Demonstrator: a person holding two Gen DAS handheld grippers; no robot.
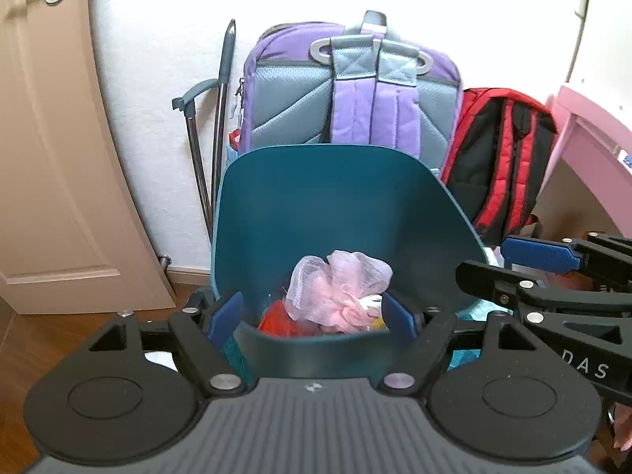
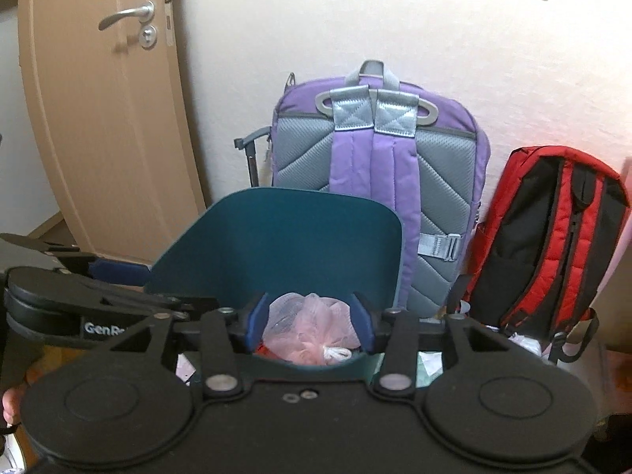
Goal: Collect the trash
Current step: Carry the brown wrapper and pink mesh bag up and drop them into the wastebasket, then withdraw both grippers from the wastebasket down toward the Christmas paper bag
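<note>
A teal trash bin point(image 1: 335, 205) stands before me with its lid raised; it also shows in the right wrist view point(image 2: 284, 233). Inside lie a pink mesh sponge point(image 1: 339, 288) and red and yellow trash point(image 1: 280, 322); the sponge also shows in the right wrist view point(image 2: 312, 328). My left gripper point(image 1: 314, 316) is open and empty, its fingers on either side of the bin's near rim. My right gripper point(image 2: 312, 322) is open and empty over the bin's mouth. It also shows from the side at the right of the left wrist view point(image 1: 525, 264).
A purple backpack point(image 1: 351, 91) and a red and black backpack point(image 1: 501, 158) lean on the white wall behind the bin. A grey mop handle point(image 1: 221, 110) stands at the left. A beige door point(image 2: 102, 118) is at far left, pink furniture point(image 1: 592, 138) at right.
</note>
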